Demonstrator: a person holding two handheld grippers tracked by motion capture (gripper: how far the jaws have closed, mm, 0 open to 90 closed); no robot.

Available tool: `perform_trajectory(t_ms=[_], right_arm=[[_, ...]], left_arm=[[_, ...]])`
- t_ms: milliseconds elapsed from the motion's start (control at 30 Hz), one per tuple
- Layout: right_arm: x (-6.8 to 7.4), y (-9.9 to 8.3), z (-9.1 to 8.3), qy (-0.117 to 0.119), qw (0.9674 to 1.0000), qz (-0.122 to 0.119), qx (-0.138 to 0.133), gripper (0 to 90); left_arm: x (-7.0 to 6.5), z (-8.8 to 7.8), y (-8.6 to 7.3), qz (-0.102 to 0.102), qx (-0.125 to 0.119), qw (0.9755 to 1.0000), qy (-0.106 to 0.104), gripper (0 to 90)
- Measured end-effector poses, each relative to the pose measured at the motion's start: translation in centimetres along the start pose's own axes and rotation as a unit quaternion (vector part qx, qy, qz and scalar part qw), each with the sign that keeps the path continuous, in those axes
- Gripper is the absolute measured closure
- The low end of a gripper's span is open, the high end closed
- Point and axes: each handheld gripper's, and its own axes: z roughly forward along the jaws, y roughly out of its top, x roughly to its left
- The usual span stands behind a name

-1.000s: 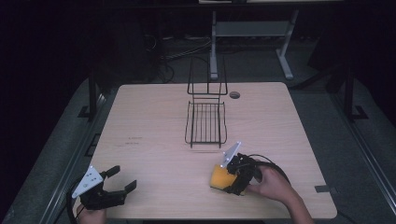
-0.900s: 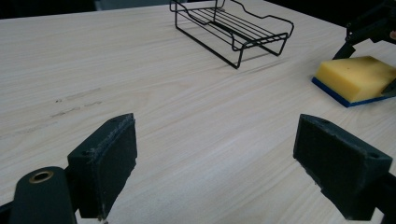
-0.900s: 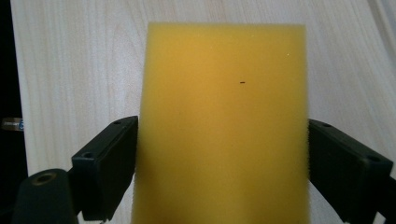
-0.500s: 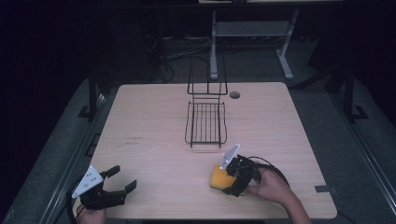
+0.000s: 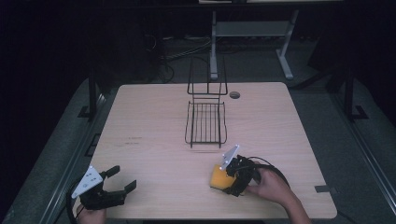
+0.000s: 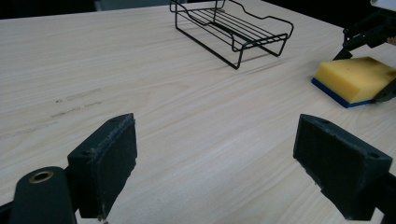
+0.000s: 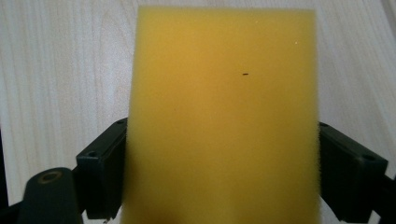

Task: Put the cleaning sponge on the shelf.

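1. The sponge (image 5: 217, 177) lies flat on the table (image 5: 154, 121), near its front edge.
2. Your right claw (image 5: 229, 181) straddles its long sides; left claw (image 5: 119, 181) gapes empty.
3. It looks light and soft: squeeze gently at mid-length.

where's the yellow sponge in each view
High view: sponge lower centre-right on the table, at the right gripper.
Left gripper view: right edge, flat on the table, blue underside showing.
Right gripper view: centre, between the black jaws.
Shared landmark: the pale wood table; the wire rack is in the first two.
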Motion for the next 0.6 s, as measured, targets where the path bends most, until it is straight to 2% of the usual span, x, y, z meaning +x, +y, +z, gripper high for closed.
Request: perform_trajectory(t_ms=[100,600], right_arm=[[0.02,0.0,-0.04,0.004,1.0,-0.002,-0.001,19.9],[0.01,-0.01,-0.54,0.004,0.9999,-0.008,-0.01,21.2]], left_arm=[[0.01,-0.01,0.0,0.0,0.0,1.0,0.0,12.9],[-0.01,-0.03,0.02,0.0,-0.001,1.0,0.0,12.8]])
